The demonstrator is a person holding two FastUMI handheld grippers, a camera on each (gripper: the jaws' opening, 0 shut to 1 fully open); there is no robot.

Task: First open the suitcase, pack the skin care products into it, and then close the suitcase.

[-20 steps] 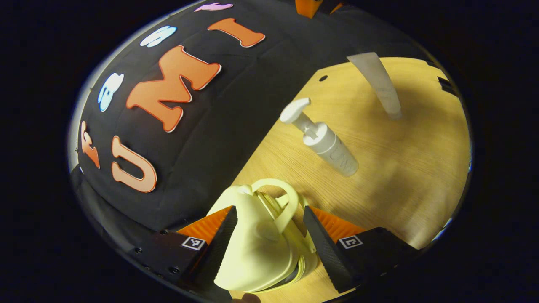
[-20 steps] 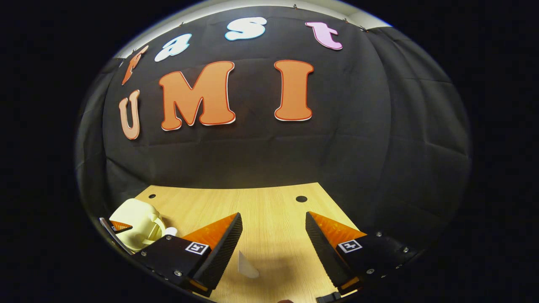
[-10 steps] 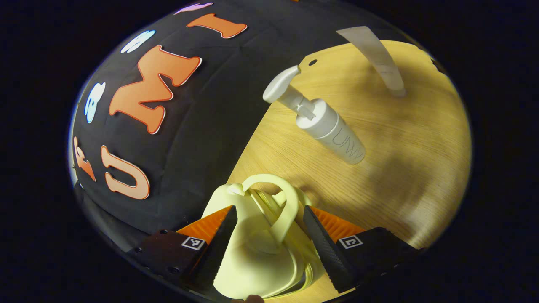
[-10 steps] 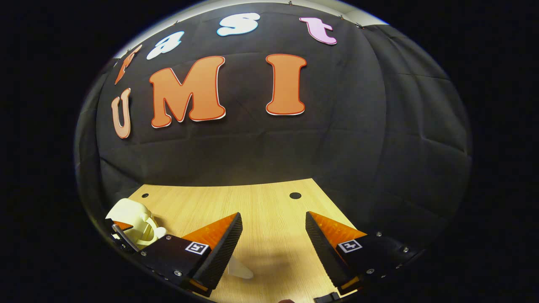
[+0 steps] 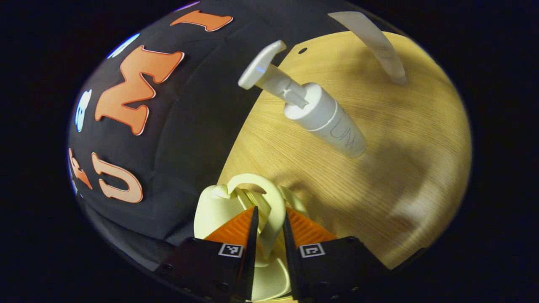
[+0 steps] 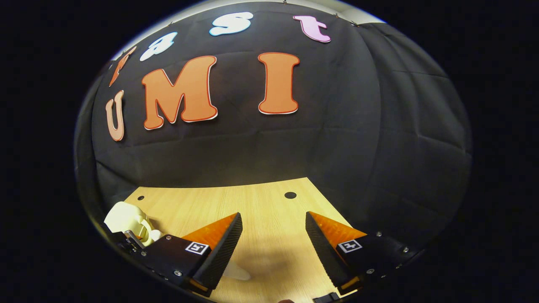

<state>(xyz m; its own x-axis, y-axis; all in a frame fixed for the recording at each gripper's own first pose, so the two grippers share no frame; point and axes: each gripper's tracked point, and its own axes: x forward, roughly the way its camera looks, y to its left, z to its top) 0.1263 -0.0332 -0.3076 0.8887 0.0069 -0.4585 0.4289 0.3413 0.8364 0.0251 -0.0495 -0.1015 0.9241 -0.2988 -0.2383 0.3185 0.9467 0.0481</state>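
Pale-yellow suitcase (image 5: pixel 219 206) handle (image 5: pixel 269 210) is clamped by the left gripper (image 5: pixel 269 223); the pump bottle (image 5: pixel 320 118) is seen at one o'clock; the right gripper (image 6: pixel 273 235) is held spread.

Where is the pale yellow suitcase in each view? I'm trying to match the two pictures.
Left gripper view: suitcase at bottom centre, its handle pinched by the left tool.
Right gripper view: suitcase at the lower left edge of the table.
Shared landmark: the wooden table.
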